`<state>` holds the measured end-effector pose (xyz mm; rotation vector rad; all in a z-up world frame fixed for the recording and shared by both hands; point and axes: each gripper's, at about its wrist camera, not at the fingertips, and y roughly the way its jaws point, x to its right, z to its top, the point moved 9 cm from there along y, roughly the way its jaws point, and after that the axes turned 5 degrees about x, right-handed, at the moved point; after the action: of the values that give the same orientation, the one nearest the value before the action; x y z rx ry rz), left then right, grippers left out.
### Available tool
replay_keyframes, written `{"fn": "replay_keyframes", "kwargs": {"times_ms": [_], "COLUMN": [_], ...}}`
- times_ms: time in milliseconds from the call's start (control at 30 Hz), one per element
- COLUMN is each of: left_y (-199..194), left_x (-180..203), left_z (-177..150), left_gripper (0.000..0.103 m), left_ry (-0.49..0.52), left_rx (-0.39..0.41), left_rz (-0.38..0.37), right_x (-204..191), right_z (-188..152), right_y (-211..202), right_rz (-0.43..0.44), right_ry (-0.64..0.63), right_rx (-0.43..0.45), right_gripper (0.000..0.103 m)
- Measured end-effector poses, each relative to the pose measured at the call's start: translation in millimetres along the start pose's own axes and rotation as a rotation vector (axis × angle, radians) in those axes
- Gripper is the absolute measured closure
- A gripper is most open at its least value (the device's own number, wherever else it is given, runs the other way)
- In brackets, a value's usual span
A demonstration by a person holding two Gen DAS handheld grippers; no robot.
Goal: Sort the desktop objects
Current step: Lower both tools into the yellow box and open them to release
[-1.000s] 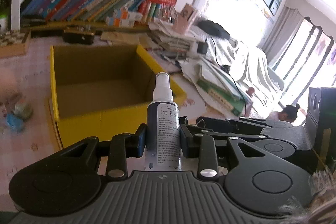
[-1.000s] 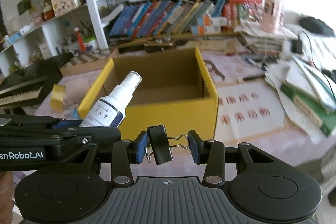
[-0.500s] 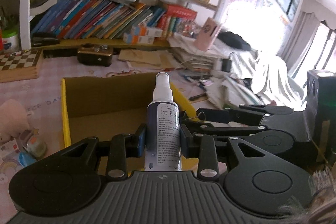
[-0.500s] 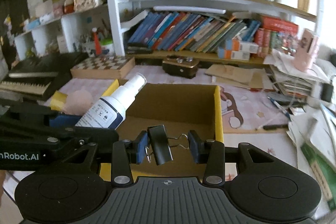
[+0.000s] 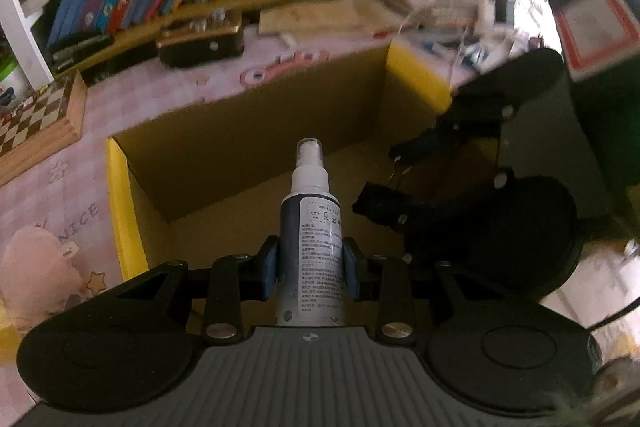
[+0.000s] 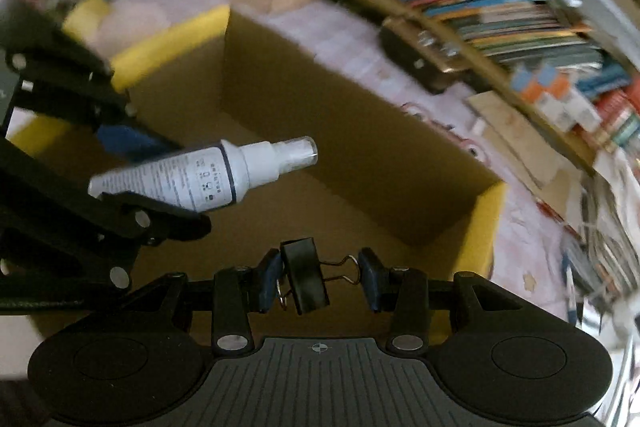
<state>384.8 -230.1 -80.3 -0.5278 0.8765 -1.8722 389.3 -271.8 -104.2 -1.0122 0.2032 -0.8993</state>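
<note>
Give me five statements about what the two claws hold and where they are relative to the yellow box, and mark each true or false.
1. The left claw is shut on a spray bottle. True.
2. The right claw is empty. False: it grips a black binder clip, held by its body and one wire handle.
3. The spray bottle's cap is off. False: a clear cap covers the white nozzle.
4. Both claws are over the open yellow box. True: cardboard floor shows beneath each.
5. The box already holds several items. False: the visible part of its interior is bare.
</note>
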Motion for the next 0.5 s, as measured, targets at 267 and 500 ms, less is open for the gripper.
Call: {"fn": "replay_keyframes", "kwargs": {"times_ms": [267, 500], "left_y": [17, 12], "left_x": [-8, -8], "left_z": [-16, -8], "left_gripper": [0.073, 0.069], "left_ry": [-0.015, -0.026], "left_rx": [-0.073, -0.022], "left_rz": [0.021, 0.033], "right_x": [1, 6], "right_z": [-2, 3], "right_y": [23, 25], "right_rz": [0.021, 0.009], "right_ry": [-0.039, -0.014], "right_rx": [-0.068, -0.057], "right_gripper": [0.062, 0.061]}}
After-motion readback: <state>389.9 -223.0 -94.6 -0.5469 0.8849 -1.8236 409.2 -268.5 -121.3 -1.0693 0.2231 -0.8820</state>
